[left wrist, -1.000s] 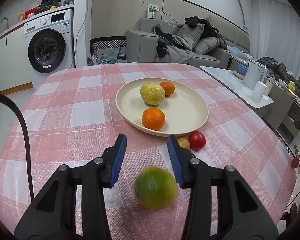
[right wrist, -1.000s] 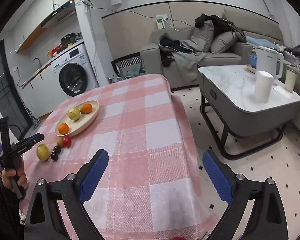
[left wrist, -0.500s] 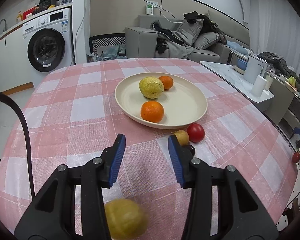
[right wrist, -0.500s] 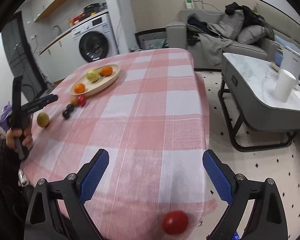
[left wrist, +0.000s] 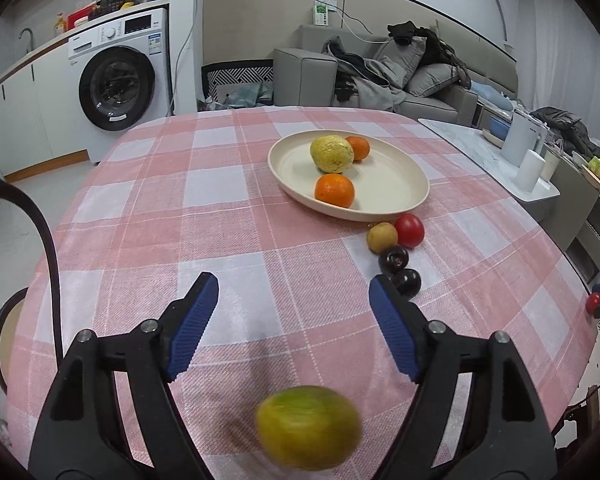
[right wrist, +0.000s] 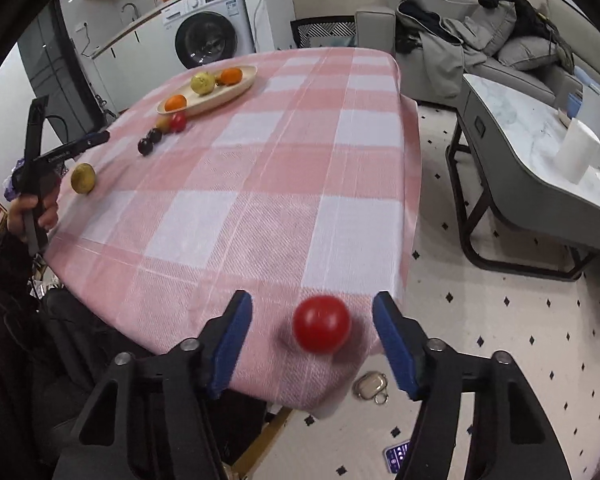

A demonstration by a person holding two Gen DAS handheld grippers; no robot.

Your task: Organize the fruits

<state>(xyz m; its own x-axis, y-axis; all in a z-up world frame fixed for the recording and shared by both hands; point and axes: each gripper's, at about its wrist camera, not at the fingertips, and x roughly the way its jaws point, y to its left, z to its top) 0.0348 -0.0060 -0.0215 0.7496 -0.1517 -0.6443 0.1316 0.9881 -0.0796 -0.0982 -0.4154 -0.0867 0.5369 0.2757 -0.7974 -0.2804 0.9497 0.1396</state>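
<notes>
A cream plate point(left wrist: 396, 184) on the pink checked tablecloth holds a yellow fruit point(left wrist: 332, 155) and two oranges point(left wrist: 334, 190). Beside it lie a small brown fruit point(left wrist: 381, 237), a red tomato point(left wrist: 409, 230) and two dark plums point(left wrist: 406, 280). My left gripper point(left wrist: 293, 330) is open above the cloth; a blurred green-yellow citrus point(left wrist: 308, 427) lies below and behind its fingertips, untouched. My right gripper point(right wrist: 312, 344) is open around a blurred red tomato point(right wrist: 321, 329) at the table's near corner, with its fingers point(right wrist: 231, 344) apart from the fruit.
The table edge point(right wrist: 410, 216) drops to a tiled floor on the right. A grey coffee table point(right wrist: 540, 184) with a kettle stands there. A washing machine point(left wrist: 119, 76) and a sofa point(left wrist: 380, 80) are behind. Keys point(right wrist: 370, 386) and a phone point(right wrist: 398, 454) lie on the floor.
My left gripper has opened wider and swung left; the green citrus has rolled under it. My right gripper has narrowed and closed in on the red tomato at the table corner.
</notes>
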